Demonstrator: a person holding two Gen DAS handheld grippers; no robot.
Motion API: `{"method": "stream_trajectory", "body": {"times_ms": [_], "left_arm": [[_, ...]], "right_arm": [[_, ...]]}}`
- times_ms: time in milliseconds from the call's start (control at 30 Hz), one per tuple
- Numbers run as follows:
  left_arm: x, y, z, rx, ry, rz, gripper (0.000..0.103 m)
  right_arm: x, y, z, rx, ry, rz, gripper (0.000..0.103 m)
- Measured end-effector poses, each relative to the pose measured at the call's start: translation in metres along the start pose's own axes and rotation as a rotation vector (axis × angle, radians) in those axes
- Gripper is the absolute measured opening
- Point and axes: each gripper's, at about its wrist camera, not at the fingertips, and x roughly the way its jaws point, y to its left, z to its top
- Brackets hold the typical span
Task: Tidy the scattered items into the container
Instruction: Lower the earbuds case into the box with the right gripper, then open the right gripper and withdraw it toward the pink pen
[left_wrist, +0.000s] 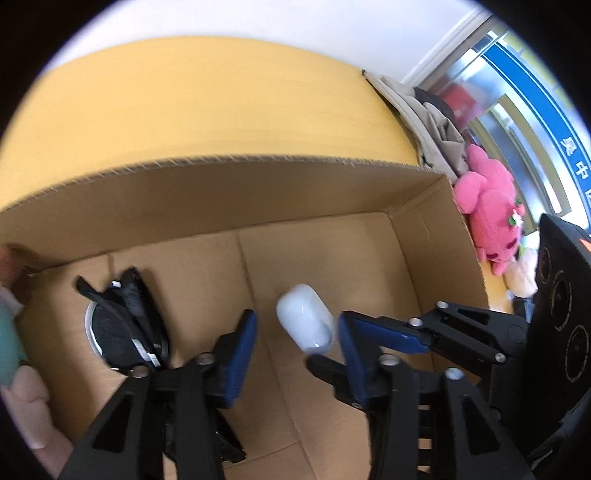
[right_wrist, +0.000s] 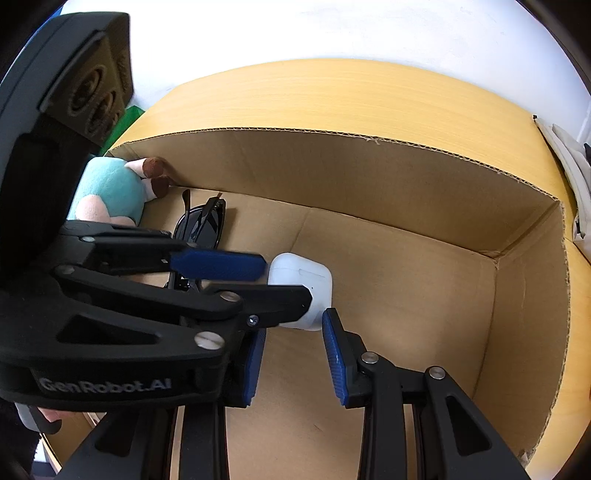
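A white earbud case is over the floor of the cardboard box, between the blue pads of my left gripper. The pads stand apart from the case with a gap on each side, so the left gripper is open. Whether the case rests on the box floor I cannot tell. In the right wrist view the left gripper reaches in from the left around the case. My right gripper sits just short of the case, open and empty. Its fingers enter the left wrist view from the right.
Black sunglasses and a teal plush toy lie in the box's far-left corner. A pink plush and beige cloth sit on the yellow table right of the box. The box's right half is bare cardboard.
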Motion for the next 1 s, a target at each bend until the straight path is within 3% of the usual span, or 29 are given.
{"method": "stream_trajectory", "body": {"times_ms": [133, 367, 500, 533, 667, 833, 1000], "left_arm": [[-0.017, -0.005, -0.001, 0.022, -0.060, 0.096, 0.054], [-0.064, -0.024, -0.016, 0.057, -0.180, 0.138, 0.054], [-0.112, -0.039, -0.042, 0.072, -0.304, 0.198, 0.054], [-0.126, -0.044, -0.053, 0.073, -0.344, 0.226, 0.055], [-0.173, -0.070, -0.114, 0.112, -0.501, 0.379, 0.079], [-0.204, -0.095, -0.196, 0.123, -0.572, 0.447, 0.079], [-0.219, -0.105, -0.254, 0.091, -0.604, 0.426, 0.079]], "right_arm": [[-0.010, -0.001, -0.003, 0.013, -0.028, -0.001, 0.061], [-0.049, 0.007, -0.017, 0.002, -0.073, -0.001, 0.067], [-0.097, 0.036, -0.032, -0.045, -0.163, -0.037, 0.092], [-0.112, 0.042, -0.039, -0.055, -0.182, -0.043, 0.095], [-0.162, 0.073, -0.078, -0.081, -0.271, -0.066, 0.099], [-0.190, 0.105, -0.133, -0.031, -0.355, -0.138, 0.102], [-0.205, 0.127, -0.182, 0.013, -0.379, -0.201, 0.102]]}}
